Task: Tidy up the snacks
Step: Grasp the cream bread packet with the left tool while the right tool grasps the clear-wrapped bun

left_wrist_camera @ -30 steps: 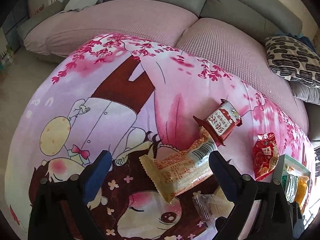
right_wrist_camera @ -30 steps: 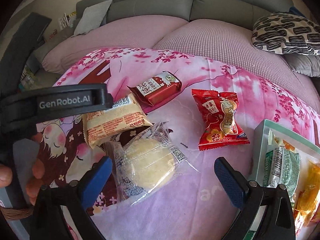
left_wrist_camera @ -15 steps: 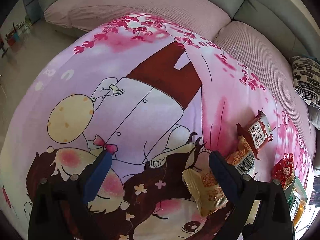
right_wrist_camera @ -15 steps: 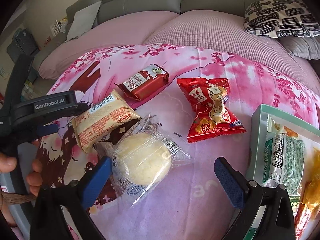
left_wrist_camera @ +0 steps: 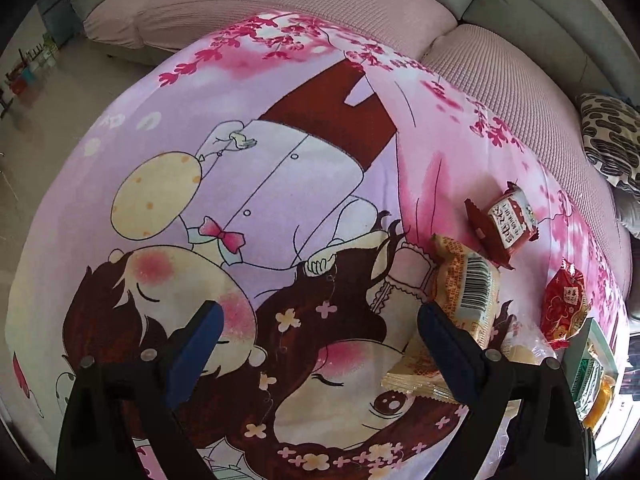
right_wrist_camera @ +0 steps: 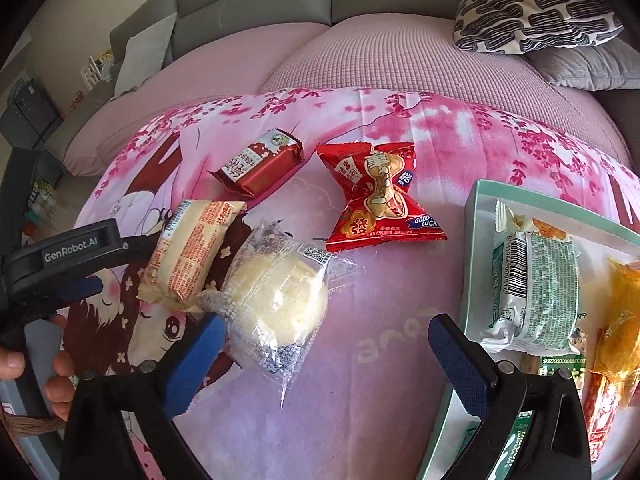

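Loose snacks lie on a pink cartoon cloth (right_wrist_camera: 380, 344): a clear-wrapped pale bun (right_wrist_camera: 280, 300), a beige barcode packet (right_wrist_camera: 192, 256), a dark red bar (right_wrist_camera: 260, 166) and a red peanut bag (right_wrist_camera: 380, 196). A pale green tray (right_wrist_camera: 476, 216) at the right holds a green-white packet (right_wrist_camera: 536, 284) and an orange one (right_wrist_camera: 620, 320). My right gripper (right_wrist_camera: 324, 346) is open and empty, its left finger beside the bun. My left gripper (left_wrist_camera: 320, 328) is open and empty over bare cloth, left of the beige packet (left_wrist_camera: 468, 292). It also shows in the right wrist view (right_wrist_camera: 80, 284).
A pink-covered sofa (right_wrist_camera: 360, 56) with grey backrests runs behind the cloth. A black-and-white patterned cushion (right_wrist_camera: 532, 12) lies at its right end. The floor and shelving show at the far left (left_wrist_camera: 36, 80). The dark red bar (left_wrist_camera: 504, 224) and red bag (left_wrist_camera: 564, 304) sit right of my left gripper.
My left gripper has swung left, away from the snacks, which slid to the right edge of its view. My right gripper moved forward and right, nearer the bun and tray. Both stayed open.
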Available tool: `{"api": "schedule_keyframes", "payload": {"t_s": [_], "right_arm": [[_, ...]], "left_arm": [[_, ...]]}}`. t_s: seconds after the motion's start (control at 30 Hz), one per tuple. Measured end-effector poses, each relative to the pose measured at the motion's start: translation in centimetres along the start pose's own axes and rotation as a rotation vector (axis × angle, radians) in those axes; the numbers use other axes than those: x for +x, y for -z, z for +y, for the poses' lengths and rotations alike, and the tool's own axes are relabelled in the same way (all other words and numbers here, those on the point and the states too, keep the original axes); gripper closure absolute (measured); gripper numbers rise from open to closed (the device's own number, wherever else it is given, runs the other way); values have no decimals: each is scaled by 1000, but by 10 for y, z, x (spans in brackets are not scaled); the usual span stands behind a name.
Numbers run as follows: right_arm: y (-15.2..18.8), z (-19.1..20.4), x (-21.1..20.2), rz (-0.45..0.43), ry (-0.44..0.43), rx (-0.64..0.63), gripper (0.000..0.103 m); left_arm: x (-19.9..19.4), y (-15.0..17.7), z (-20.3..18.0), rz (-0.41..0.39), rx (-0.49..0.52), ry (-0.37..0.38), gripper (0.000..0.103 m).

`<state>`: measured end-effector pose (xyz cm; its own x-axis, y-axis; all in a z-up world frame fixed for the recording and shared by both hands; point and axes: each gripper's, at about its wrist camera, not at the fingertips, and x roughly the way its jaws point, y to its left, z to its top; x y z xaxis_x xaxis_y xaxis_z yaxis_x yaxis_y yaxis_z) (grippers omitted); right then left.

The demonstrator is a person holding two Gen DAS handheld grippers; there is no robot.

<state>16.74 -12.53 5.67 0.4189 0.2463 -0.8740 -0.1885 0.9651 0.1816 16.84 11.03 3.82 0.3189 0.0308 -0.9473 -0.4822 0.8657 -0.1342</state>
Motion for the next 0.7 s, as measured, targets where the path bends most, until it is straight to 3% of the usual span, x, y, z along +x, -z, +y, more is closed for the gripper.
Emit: {"api": "schedule_keyframes", "payload": {"t_s": [0.2, 0.7], "right_arm": [[-15, 4, 2, 4, -14, 73, 0], [-13, 7, 40, 102, -35, 129, 6]], "left_arm": [[-21, -4, -6, -63, 0, 64, 5], [-6, -5, -39, -33, 92, 141, 5]]}}
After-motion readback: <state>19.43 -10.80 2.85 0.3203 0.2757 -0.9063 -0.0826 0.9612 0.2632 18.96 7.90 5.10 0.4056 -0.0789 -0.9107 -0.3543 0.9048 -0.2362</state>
